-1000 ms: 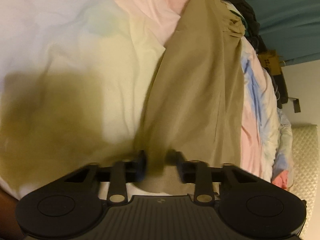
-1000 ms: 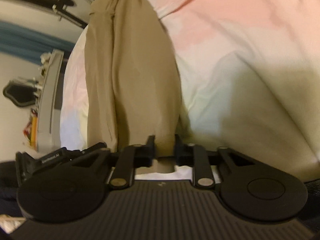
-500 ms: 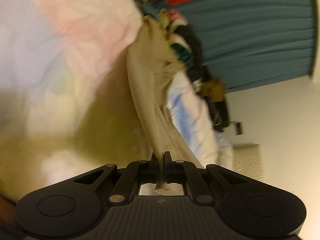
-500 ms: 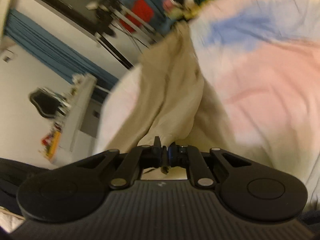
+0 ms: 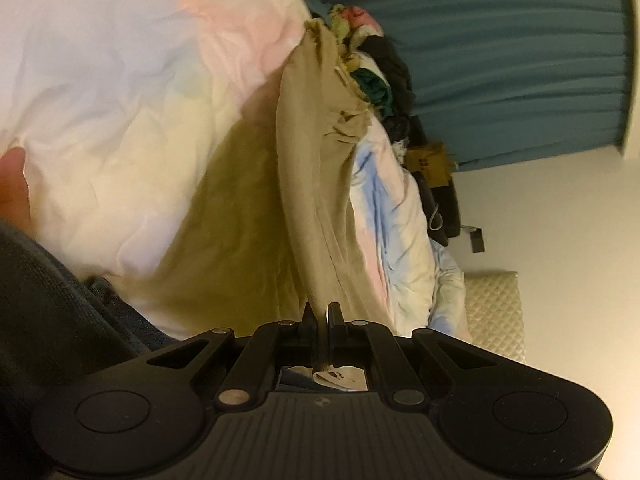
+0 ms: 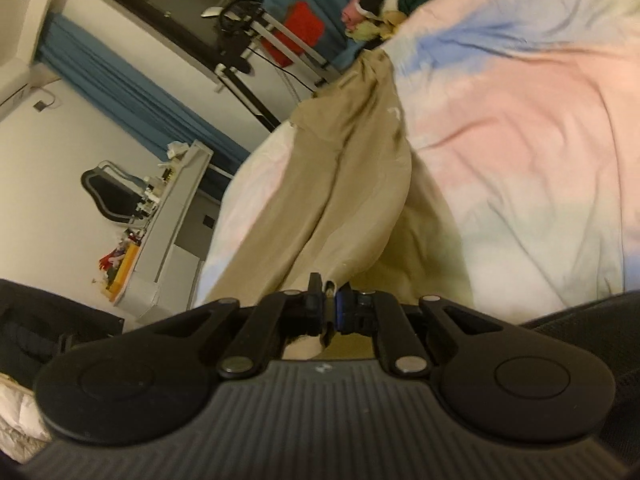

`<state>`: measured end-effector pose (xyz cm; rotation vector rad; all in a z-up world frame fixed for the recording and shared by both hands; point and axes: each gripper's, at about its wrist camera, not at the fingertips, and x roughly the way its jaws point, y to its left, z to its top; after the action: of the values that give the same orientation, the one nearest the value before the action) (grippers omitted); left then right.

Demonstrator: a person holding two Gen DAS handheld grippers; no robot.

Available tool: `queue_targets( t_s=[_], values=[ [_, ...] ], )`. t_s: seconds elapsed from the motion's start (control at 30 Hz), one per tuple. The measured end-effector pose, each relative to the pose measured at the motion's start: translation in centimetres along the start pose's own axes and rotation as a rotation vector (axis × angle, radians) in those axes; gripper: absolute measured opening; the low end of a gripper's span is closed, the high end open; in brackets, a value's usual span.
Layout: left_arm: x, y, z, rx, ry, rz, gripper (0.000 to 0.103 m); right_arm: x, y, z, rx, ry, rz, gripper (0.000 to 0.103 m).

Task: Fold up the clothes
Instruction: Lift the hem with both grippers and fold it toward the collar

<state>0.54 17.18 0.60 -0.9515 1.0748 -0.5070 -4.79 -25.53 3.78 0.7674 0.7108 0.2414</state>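
Left gripper (image 5: pixel 321 314) and right gripper (image 6: pixel 326 296) each clamped on a hem of the tan trousers (image 5: pixel 316 184). Near end raised off the bed cover (image 5: pixel 120 120) (far end resting there). Unfolded at full length; folding remains.

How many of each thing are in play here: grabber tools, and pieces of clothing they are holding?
Grippers: 2, the left gripper and the right gripper, each shut on the cloth.
Held clothing: 1, the tan trousers, lifted off the pastel bedcover.
Total: 3.
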Motion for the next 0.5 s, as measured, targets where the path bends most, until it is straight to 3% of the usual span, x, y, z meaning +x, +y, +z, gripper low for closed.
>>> queue_targets(
  t_s=[0.1, 0.23, 0.5],
  values=[
    [1.5, -0.8, 2.4, 0.015, -0.018, 0.027, 0.005, 1.2, -0.2, 1.1, 0.013, -0.031, -0.011, 0.009],
    [6.2, -3.1, 8.6, 0.066, -0.063, 0.111, 0.005, 4.4, 1.5, 4.6, -0.025, -0.123, -0.038, 0.009],
    [13.6, -7.2, 19.0, 0.224, -0.246, 0.225, 0.005, 15.2, 2.0, 12.4, -0.05, -0.218, -0.104, 0.009]
  ],
)
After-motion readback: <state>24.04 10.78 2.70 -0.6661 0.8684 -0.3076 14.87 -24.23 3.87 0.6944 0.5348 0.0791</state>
